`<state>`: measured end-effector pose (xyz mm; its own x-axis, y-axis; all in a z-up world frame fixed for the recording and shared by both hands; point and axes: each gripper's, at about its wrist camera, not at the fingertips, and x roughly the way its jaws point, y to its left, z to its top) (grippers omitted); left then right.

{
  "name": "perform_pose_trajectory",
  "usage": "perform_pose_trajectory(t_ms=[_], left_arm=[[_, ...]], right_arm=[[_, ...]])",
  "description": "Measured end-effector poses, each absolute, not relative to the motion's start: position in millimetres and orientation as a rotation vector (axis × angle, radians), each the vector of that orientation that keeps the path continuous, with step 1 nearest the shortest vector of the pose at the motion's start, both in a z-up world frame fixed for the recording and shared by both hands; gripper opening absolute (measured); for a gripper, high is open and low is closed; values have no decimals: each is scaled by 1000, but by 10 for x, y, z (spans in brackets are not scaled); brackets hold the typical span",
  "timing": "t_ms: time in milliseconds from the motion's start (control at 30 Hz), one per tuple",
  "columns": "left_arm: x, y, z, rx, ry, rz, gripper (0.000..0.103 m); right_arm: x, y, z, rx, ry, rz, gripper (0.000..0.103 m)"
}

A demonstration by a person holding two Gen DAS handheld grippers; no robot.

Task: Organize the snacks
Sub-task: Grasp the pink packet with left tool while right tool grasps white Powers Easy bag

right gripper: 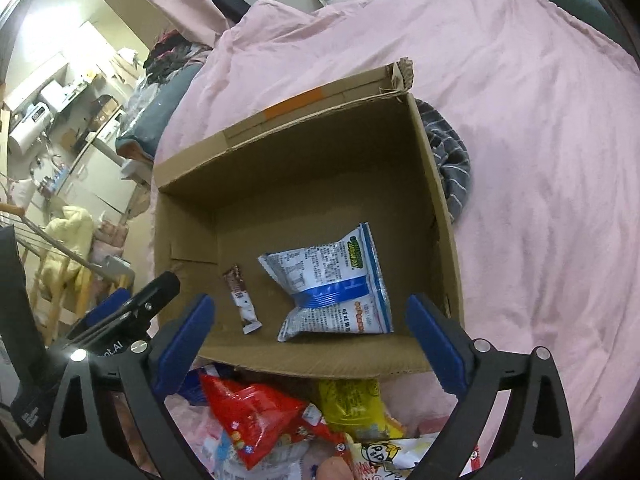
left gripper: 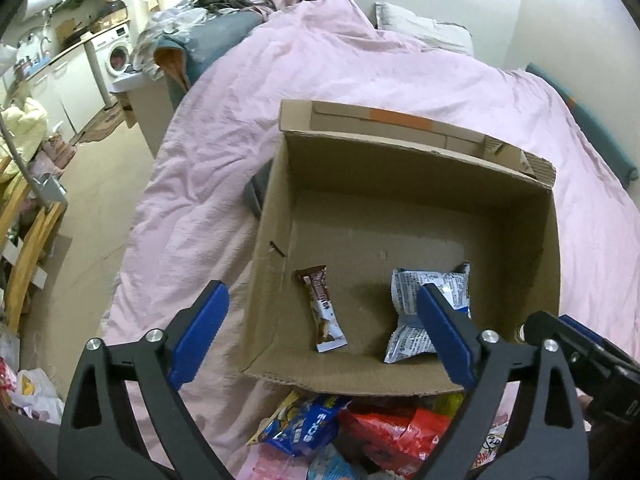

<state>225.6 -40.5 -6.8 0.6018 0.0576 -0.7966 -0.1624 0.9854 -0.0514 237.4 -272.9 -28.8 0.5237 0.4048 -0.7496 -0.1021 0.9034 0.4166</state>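
Observation:
An open cardboard box point(left gripper: 276, 216) point(right gripper: 436, 184) sits on the pink bed cover. On its floor lie a brown-and-white snack bar point(left gripper: 323, 312) point(right gripper: 242, 301) at the left and a white-and-blue snack bag point(left gripper: 416, 312) point(right gripper: 336, 284) at the right. My left gripper point(left gripper: 320, 328) hangs open above the box's near edge, nothing between its blue pads. My right gripper point(right gripper: 310, 334) is open too, above the near wall, holding nothing. A heap of snack packets point(left gripper: 360, 436) point(right gripper: 280, 420), red, blue and yellow, lies on the cover in front of the box.
The pink cover point(left gripper: 400, 64) point(right gripper: 540, 160) spreads around the box. A striped grey cloth point(right gripper: 454, 168) lies against the box's right wall. The other gripper point(left gripper: 580, 352) point(right gripper: 132, 312) shows at each view's edge. Left of the bed are floor, a wooden frame point(left gripper: 24, 240) and a washing machine point(left gripper: 114, 54).

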Motion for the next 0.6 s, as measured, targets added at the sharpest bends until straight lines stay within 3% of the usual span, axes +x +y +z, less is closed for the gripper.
perform_pose_trajectory(t_ms=[600], left_arm=[[2014,-305,-72,-136,931,124,97]], right_arm=[[2251,-2792,-312,339,985,274,99]])
